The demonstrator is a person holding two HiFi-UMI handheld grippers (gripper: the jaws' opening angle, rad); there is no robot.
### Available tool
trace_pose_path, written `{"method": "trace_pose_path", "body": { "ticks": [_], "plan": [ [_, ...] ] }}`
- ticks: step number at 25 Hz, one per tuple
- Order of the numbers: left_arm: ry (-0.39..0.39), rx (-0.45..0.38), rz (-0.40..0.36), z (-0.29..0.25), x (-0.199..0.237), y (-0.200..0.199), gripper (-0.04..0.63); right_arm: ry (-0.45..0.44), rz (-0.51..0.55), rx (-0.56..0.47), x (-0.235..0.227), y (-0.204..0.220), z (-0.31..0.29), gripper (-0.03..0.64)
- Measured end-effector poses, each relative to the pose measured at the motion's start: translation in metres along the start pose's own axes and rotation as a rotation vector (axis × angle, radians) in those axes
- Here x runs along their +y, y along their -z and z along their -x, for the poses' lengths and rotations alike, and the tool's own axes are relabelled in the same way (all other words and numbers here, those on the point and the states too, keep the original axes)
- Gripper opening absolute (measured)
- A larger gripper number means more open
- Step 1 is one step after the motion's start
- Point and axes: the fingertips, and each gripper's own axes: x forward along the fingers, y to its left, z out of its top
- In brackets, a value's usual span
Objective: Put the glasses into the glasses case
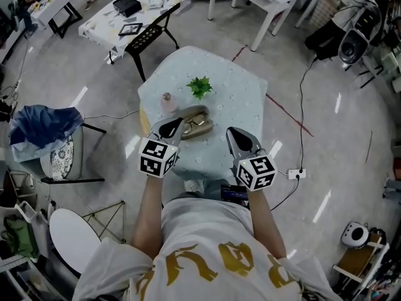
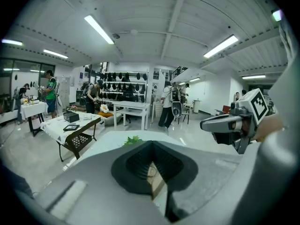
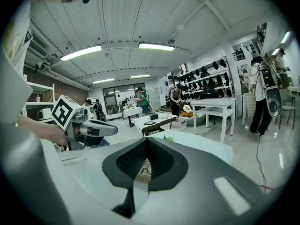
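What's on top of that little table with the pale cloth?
A green plant, a small pink bottle and an open glasses case; the left tongs hide part of the case.

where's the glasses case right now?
Head view: the glasses case lies on the table near its front edge, left of centre, just ahead of the left claw. The pink bottle is beyond it to the left and the green plant farther back.
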Motion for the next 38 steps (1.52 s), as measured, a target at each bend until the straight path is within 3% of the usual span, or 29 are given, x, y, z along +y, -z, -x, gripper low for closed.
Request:
{"method": "trace_pose_path", "body": {
  "ticks": [6,38],
  "plan": [
    [0.013,-0.046,0.066,0.012,0.006,-0.001,0.000,-0.012,0.007,0.003,0.010,0.001,0.000,0.025],
    [0.002,-0.041,0.066,0.012,-0.003,0.006,0.000,-0.018,0.012,0.012,0.011,0.008,0.015,0.025]
  ]
}}
